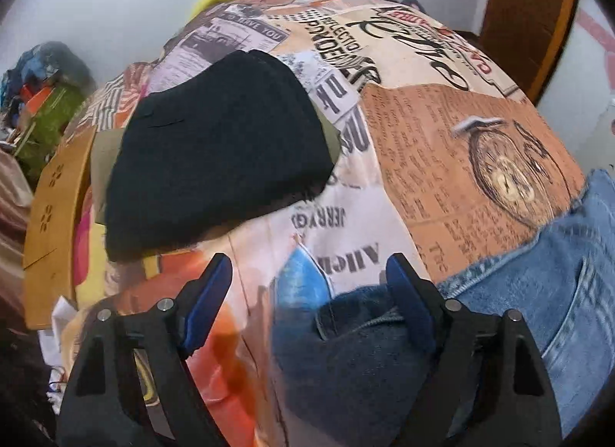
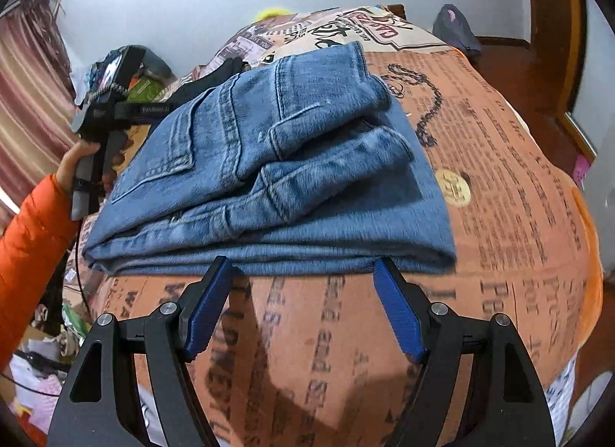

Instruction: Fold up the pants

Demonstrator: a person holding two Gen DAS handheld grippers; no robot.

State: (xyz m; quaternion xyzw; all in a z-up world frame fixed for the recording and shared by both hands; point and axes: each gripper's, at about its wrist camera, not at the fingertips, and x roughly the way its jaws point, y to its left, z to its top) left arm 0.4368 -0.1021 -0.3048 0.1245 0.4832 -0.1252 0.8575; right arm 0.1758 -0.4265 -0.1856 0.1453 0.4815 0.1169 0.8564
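Note:
Folded blue jeans (image 2: 269, 158) lie on the newspaper-print bedspread (image 2: 499, 216), back pockets up. My right gripper (image 2: 301, 266) is open, its blue pads just in front of the stack's near folded edge, with nothing between them. In the left wrist view the jeans (image 1: 538, 274) fill the lower right, and a darker denim corner (image 1: 346, 351) lies under my open left gripper (image 1: 309, 266). Its pads do not press on the cloth. A hand (image 2: 77, 162) in an orange sleeve holds the left gripper's body beside the jeans' left edge.
A folded black garment (image 1: 215, 147) rests on an olive one (image 1: 102, 150) further back on the bed. A cardboard box (image 1: 54, 216) and a pile of clutter (image 1: 46, 93) stand off the left side. Wooden furniture (image 1: 526, 4) rises at the back right.

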